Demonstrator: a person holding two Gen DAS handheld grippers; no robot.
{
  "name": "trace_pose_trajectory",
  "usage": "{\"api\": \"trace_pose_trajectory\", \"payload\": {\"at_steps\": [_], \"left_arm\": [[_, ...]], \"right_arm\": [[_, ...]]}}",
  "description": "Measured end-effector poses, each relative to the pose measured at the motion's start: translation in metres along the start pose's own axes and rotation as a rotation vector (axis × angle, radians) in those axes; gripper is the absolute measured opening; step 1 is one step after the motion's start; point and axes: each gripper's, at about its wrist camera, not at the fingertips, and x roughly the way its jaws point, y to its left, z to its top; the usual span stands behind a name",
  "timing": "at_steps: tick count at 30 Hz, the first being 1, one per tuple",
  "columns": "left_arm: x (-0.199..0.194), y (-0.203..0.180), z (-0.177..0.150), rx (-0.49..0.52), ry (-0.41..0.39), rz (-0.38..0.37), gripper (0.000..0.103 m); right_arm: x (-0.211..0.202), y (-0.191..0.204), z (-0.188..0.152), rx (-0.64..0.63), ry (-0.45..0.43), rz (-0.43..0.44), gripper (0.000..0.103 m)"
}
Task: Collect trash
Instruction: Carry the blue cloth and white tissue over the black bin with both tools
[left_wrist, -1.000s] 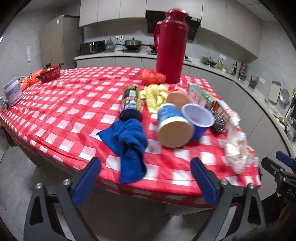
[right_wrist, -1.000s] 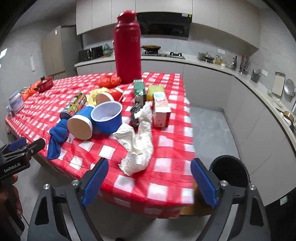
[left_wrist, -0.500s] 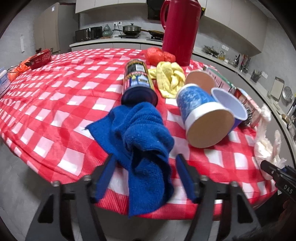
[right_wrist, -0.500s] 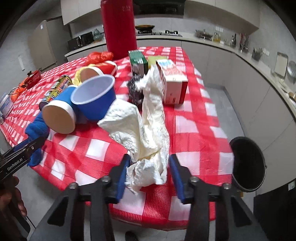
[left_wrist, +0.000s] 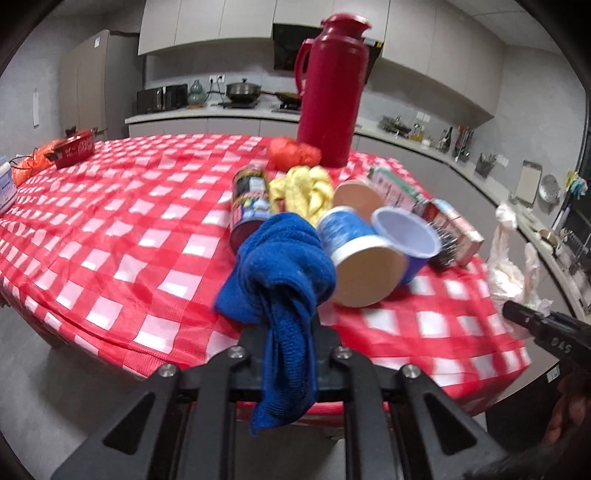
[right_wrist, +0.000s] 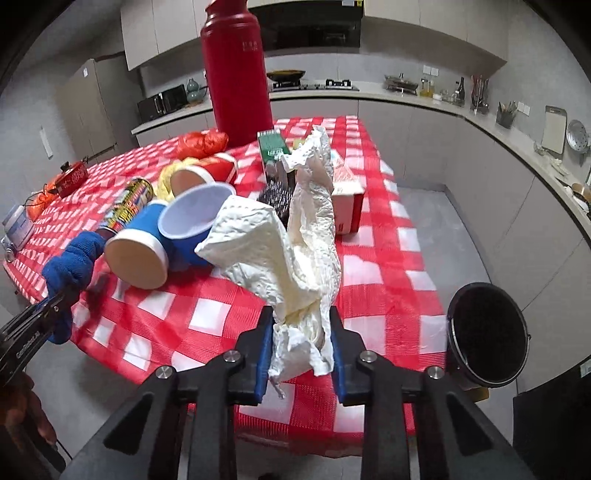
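My left gripper is shut on a blue cloth and holds it at the near edge of the red checked table. My right gripper is shut on a crumpled white paper towel, lifted above the table's near edge. The blue cloth also shows at the left in the right wrist view. Two blue paper cups lie on their sides behind the cloth. A black trash bin stands on the floor to the right of the table.
On the table are a tall red thermos, a printed can, a yellow cloth, an orange bag, cartons and a steel scrubber. Kitchen counters run along the back and right.
Both grippers moved in to the table edge and closed, the left on the blue cloth, the right on the paper towel. Both items have been lifted slightly.
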Motion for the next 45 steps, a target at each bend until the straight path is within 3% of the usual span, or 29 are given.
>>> {"api": "trace_pose_trajectory", "payload": {"at_steps": [13,26,36,45], "left_arm": [[-0.021,-0.076,0.010,0.087,-0.044,-0.122,0.016],[-0.014,-0.203,-0.003,0.179,-0.038,-0.195,0.016],[0.025,-0.322,-0.033,0.281,0.047,-0.307,0.016],[0.068,-0.388,-0.063,0.307,0.107,-0.321,0.016]], "right_arm": [[-0.060,-0.061,-0.003,0.062,-0.081,-0.057,0.029],[-0.089,-0.178,-0.011,0.124,-0.106,-0.122,0.029],[-0.083,-0.285,-0.042,0.192,-0.050,-0.167,0.029],[-0.037,-0.343,-0.068,0.176,0.020,-0.134,0.029]]}}
